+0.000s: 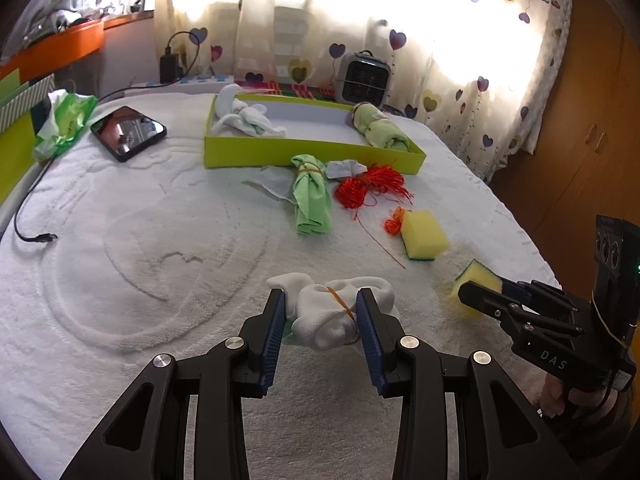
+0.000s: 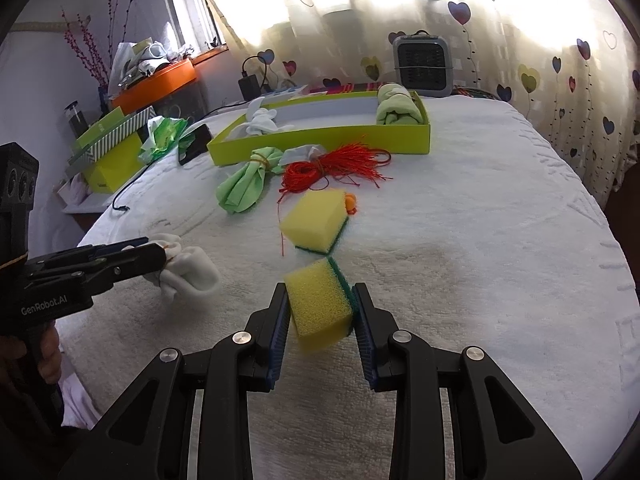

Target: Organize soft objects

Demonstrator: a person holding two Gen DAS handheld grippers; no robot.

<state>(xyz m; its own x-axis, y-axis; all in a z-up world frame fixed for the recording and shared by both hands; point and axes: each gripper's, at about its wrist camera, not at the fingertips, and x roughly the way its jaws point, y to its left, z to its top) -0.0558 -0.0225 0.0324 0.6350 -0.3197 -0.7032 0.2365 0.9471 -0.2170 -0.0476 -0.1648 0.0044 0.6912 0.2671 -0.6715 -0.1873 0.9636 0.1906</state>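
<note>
White sock bundle [image 1: 326,316] pinched between left tongs [image 1: 322,300]

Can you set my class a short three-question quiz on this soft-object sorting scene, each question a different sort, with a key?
1. True or false: the left gripper is closed on a yellow sponge.
2. Multiple choice: which thing already lies in the green tray? A) red cord bundle B) rolled green cloth C) phone
3. Short answer: how many yellow sponges are in the right wrist view?

Key
1. False: it grips the white cloth bundle; the right gripper grips a sponge.
2. B: the rolled green cloth lies at the tray's right end.
3. Two: the gripped one and a loose sponge on the white towel.
</note>
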